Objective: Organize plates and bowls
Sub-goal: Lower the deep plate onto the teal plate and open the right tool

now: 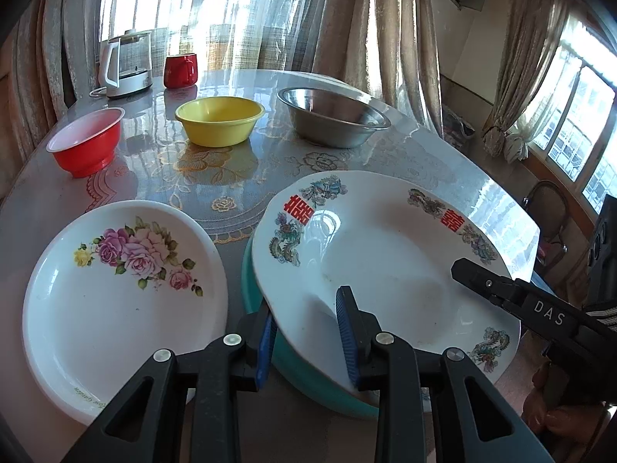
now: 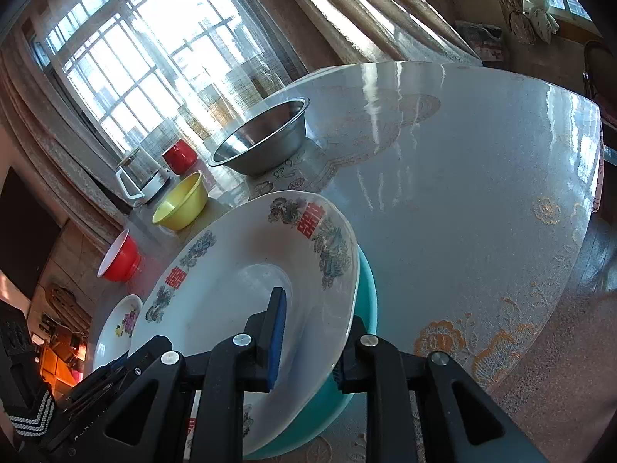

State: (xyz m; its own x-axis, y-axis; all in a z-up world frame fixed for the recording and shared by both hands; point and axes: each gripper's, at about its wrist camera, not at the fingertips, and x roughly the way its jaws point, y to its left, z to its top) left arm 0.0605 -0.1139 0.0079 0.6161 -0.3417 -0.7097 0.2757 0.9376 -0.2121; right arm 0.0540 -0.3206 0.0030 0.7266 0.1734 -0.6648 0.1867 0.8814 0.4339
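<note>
A white deep plate (image 1: 385, 254) with dragon patterns and red characters lies over a teal plate (image 1: 304, 378); whether it rests fully on it I cannot tell. My left gripper (image 1: 306, 305) grips its near rim, one blue pad inside the plate and the other under the rim. My right gripper (image 2: 316, 308) is shut on the opposite rim the same way, its outer finger between the white plate (image 2: 231, 281) and the teal plate (image 2: 366, 301). In the left wrist view it reaches in from the right (image 1: 474, 277). A white rose-patterned plate (image 1: 115, 301) lies flat to the left.
Across the table stand a red bowl (image 1: 86, 142), a yellow bowl (image 1: 219, 119) and a steel bowl (image 1: 331, 115). Behind them are a kettle (image 1: 125, 65) and a red mug (image 1: 180, 70). The glass-topped table (image 2: 462, 193) stretches bare to the right; a chair (image 1: 547, 212) stands beyond its edge.
</note>
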